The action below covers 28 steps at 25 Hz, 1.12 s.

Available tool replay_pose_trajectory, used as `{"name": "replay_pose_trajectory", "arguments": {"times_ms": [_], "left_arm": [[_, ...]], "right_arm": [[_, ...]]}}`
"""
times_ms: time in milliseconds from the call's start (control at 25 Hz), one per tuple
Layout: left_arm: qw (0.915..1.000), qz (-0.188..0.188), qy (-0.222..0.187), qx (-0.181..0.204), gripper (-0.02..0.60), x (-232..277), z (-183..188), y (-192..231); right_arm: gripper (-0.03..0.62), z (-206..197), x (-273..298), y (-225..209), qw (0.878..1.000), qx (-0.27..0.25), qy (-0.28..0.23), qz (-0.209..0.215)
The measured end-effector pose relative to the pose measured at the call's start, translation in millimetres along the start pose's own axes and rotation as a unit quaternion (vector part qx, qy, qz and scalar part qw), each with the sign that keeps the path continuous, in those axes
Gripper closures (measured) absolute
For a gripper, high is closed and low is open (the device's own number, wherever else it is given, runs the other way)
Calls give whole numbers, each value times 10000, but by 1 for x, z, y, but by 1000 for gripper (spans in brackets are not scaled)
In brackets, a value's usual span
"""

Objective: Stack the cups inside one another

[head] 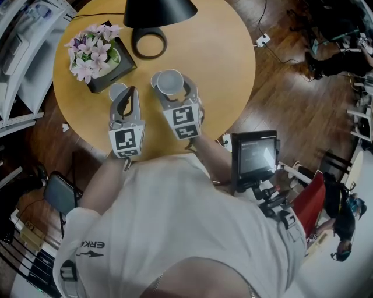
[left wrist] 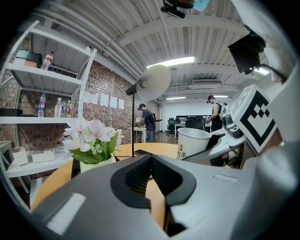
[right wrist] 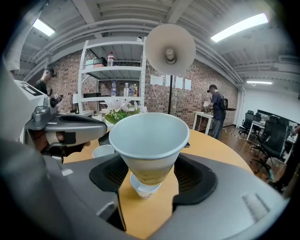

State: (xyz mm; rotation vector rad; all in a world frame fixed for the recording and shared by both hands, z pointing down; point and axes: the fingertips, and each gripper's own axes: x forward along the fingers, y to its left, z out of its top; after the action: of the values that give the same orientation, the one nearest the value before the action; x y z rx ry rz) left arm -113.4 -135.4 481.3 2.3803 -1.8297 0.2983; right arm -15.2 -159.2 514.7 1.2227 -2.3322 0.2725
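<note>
My right gripper [head: 173, 88] is shut on a white paper cup [head: 171, 81], which hangs upright above the round wooden table [head: 221, 64]. In the right gripper view the held cup [right wrist: 149, 140] hovers just over a second cup [right wrist: 144, 188] standing on the table between the jaws of the right gripper [right wrist: 149, 174]. A third cup [head: 117, 91] stands to the left, just ahead of my left gripper [head: 130, 93]. The left gripper [left wrist: 151, 158] is shut with nothing in it. The left gripper view shows the held cup [left wrist: 192, 143] to the right.
A pot of pink flowers [head: 93, 53] stands on the table's far left, beyond the third cup. A black lamp [head: 158, 11] with a ring-shaped base [head: 148, 42] stands at the back. A monitor on a stand [head: 253, 156] sits off the table at right.
</note>
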Motion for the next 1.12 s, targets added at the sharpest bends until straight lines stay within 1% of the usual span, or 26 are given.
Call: {"name": "replay_pose_trajectory", "arguments": {"times_ms": [480,1120], "left_arm": [[9997,-63,214,-50,580,12,-16,5],[9991,-102,386,-124,580,16,-28,8]], "right_arm": [[276,-26,24,5,9994,19,329,144],[275,-49,41,7,9976,167,650,173]]}}
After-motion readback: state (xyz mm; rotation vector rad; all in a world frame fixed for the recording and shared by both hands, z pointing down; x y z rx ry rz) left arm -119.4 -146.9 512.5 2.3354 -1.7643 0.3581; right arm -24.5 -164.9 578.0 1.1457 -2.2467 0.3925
